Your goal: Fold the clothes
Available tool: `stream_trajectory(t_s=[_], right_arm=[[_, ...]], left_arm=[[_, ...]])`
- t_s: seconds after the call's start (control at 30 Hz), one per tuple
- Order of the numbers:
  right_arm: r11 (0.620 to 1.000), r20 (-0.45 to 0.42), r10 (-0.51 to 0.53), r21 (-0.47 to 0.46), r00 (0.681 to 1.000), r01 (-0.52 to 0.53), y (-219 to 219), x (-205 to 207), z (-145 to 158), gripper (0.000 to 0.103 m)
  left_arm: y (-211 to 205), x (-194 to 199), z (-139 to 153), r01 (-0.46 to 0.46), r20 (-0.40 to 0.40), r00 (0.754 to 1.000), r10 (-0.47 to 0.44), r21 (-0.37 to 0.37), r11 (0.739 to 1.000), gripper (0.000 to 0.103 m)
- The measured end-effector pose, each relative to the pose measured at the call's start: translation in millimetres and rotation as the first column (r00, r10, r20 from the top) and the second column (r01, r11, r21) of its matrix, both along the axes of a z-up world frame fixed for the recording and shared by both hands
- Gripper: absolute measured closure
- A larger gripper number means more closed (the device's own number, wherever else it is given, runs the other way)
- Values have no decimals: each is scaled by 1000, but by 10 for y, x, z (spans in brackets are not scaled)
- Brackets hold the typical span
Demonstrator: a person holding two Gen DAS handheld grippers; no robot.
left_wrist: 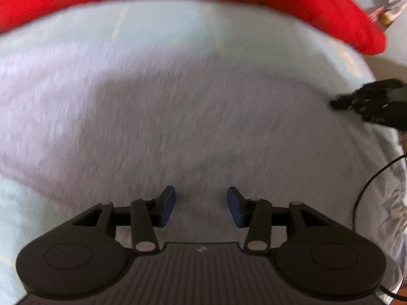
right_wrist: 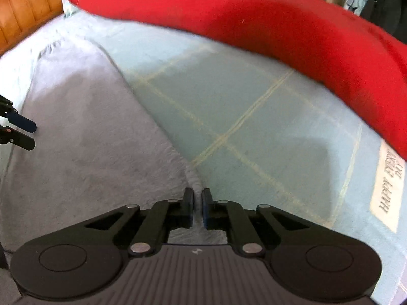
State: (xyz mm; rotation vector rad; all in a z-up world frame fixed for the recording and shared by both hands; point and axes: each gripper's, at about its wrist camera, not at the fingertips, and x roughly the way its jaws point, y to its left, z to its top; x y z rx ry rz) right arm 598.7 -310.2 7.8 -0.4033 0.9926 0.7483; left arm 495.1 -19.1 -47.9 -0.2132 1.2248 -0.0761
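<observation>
A pale lavender fleece garment [left_wrist: 178, 106] lies spread flat on the bed. My left gripper [left_wrist: 201, 207] hovers over it, pointing steeply down, open, with nothing pinched between its blue pads. In the right wrist view the garment [right_wrist: 76, 132] fills the left half, and its right edge runs down into my right gripper [right_wrist: 198, 208]. Those jaws are nearly together, with a ridge of the fleece edge caught between the pads. The left gripper [right_wrist: 31, 135] shows at the left border, and the right gripper [left_wrist: 338, 103] appears blurred at the right of the left wrist view.
The bed has a light blue sheet [right_wrist: 254, 106] with pale yellow grid lines and a "HAPPY EVERY DAY" label [right_wrist: 386, 183]. A long red cushion [right_wrist: 279, 25] lies along the far side. A brown headboard [right_wrist: 25, 7] is at far left. A black cable [left_wrist: 368, 178] hangs at right.
</observation>
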Motion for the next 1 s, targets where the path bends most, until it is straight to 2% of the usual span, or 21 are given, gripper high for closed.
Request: stream_trajectory(t_s=[0.13,0.17,0.27,0.43,0.6,0.63,0.67,0.7,0.8,0.83,0.9,1.0], right_arm=[[998,6,-56,38,998,56,-40,-25,154,77],[997,7,-61,52,998,60,-73,-33,203,68],[995,8,-83,64,997,82,-230,-85,299,55],[993,-54,-120,-12,991,120,-674,-175,232,55],[988,-123,-145,-67,982,138,-1015,-245,7,56],[989,-141,-141,-71,980,132,-1040,-256,-46,63],[990,-142,-131,-75,981,121,-1030,-274,-72,88],[991,-140,-120,-80,983,110,-1015,-294,-93,95],[985,-63,-141,-109,988,134,-1009,-308,-43,96],[979,-46,-184,-100,982,179,-1071,-259,-22,96],[970,-53,-236,-75,970,232,-1142,-212,3,95],[968,-25,-245,-63,969,243,-1114,-293,111,87]], left_arm=[[132,-140,116,5,73,997,-6,22,1000,59],[184,-163,110,-1,72,997,-1,35,999,59],[304,-165,-9,-15,10,1000,15,29,999,59],[400,-271,-11,-20,29,999,20,-4,1000,58],[388,-217,-20,-18,27,999,18,12,1000,57],[367,-209,-24,-16,25,1000,16,20,1000,57],[341,-197,-27,-13,23,1000,12,30,999,57],[321,-191,-15,-9,21,1000,8,42,999,58],[278,-185,53,2,16,1000,-4,69,998,59],[261,-186,89,5,14,1000,-6,75,997,59],[202,-205,203,22,36,999,-25,75,997,59],[60,-198,363,76,81,993,-82,75,994,57]])
